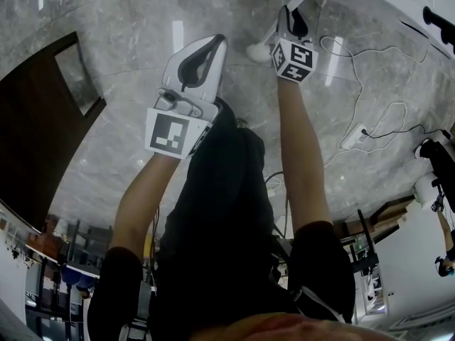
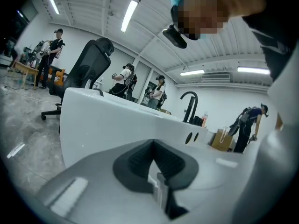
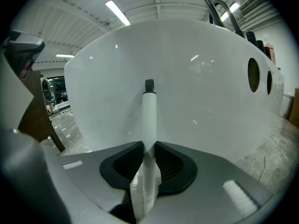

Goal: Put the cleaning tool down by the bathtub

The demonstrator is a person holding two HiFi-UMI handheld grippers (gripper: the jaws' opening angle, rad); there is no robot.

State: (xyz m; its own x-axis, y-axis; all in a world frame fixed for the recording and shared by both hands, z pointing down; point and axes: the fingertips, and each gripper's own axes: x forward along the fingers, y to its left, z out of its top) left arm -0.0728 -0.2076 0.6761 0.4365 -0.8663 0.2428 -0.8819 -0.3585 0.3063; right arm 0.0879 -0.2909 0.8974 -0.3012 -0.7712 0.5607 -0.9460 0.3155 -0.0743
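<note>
Right tongs clamp the cleaning tool before the bathtub; left tongs together

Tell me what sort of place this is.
Likely a lab with a mock bathroom, not a home: a white bathtub near an office chair, a power strip on the floor, other people wearing gear.

2 grippers, 1 cleaning tool, 1 bathtub
</note>
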